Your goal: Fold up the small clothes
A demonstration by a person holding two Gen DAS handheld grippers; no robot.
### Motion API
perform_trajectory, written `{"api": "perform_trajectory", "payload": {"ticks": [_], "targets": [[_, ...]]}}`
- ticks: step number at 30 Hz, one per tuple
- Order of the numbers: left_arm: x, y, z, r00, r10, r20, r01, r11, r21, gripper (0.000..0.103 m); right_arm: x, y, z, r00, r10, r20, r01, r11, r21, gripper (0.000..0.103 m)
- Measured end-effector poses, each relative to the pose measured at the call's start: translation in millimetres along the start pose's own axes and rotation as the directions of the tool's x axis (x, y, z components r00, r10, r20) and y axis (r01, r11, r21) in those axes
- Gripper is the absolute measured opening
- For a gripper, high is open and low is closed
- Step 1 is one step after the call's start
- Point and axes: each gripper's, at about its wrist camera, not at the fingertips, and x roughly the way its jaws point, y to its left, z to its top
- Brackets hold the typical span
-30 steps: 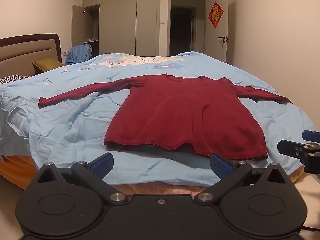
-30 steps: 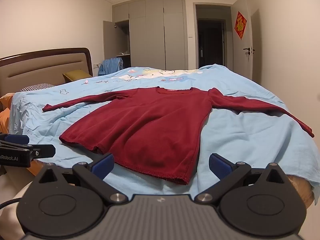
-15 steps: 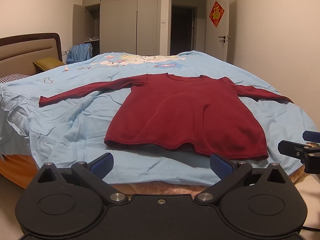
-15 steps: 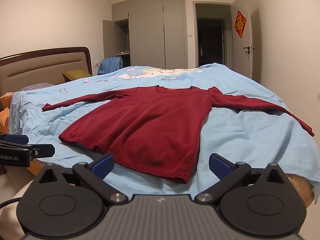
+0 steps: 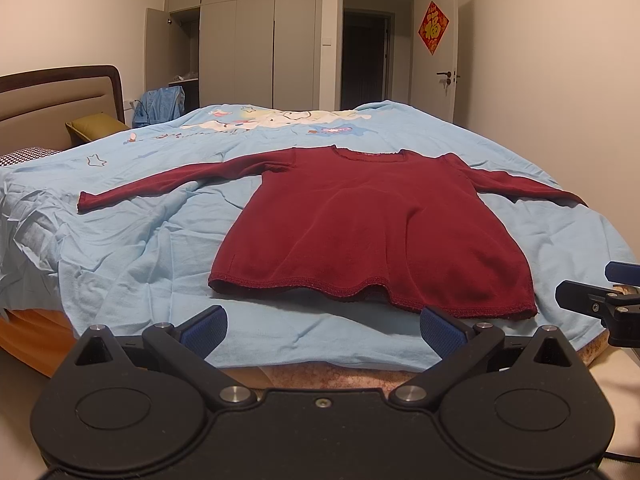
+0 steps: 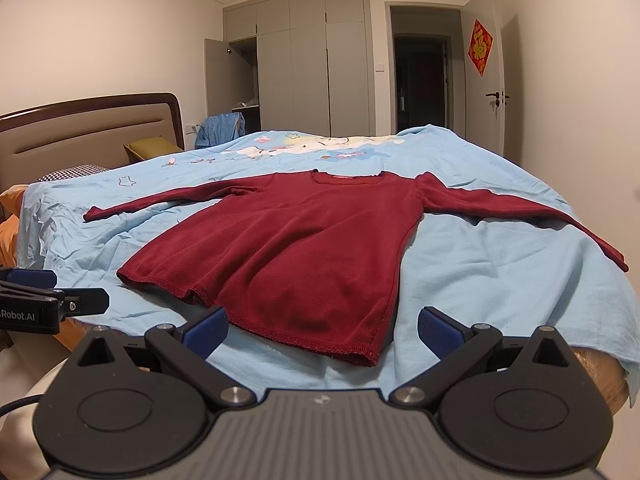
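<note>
A dark red long-sleeved top (image 5: 372, 224) (image 6: 296, 248) lies flat on the light blue bedsheet (image 5: 140, 248) (image 6: 500, 272), both sleeves spread out sideways and the hem toward me. My left gripper (image 5: 323, 326) hovers open just short of the hem, off the near edge of the bed, holding nothing. My right gripper (image 6: 322, 326) is open too, empty, in front of the hem's right corner. Each gripper shows at the edge of the other's view: the right one (image 5: 600, 300), the left one (image 6: 48, 300).
A padded headboard (image 6: 92, 128) and pillows (image 6: 152, 148) stand at the left. Behind the bed are grey wardrobes (image 6: 312, 64), one door ajar, a blue garment (image 6: 220, 130) and a dark doorway (image 6: 420, 76). An orange layer (image 5: 36, 332) shows under the sheet's near edge.
Both views have shifted only slightly; the top sits marginally higher in the frame. Both grippers stay open and the garment has not moved.
</note>
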Motion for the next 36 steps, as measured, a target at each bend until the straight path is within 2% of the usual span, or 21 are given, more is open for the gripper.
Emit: {"api": "perform_trajectory", "payload": {"ticks": [36], "targets": [[0.8,-0.3,0.3,1.0,0.001,-0.003,-0.001,1.0,0.0,0.102,-2.4,1.5,2.7,1.0,0.0,-0.006,0.001,1.0,0.001,0.103]]}}
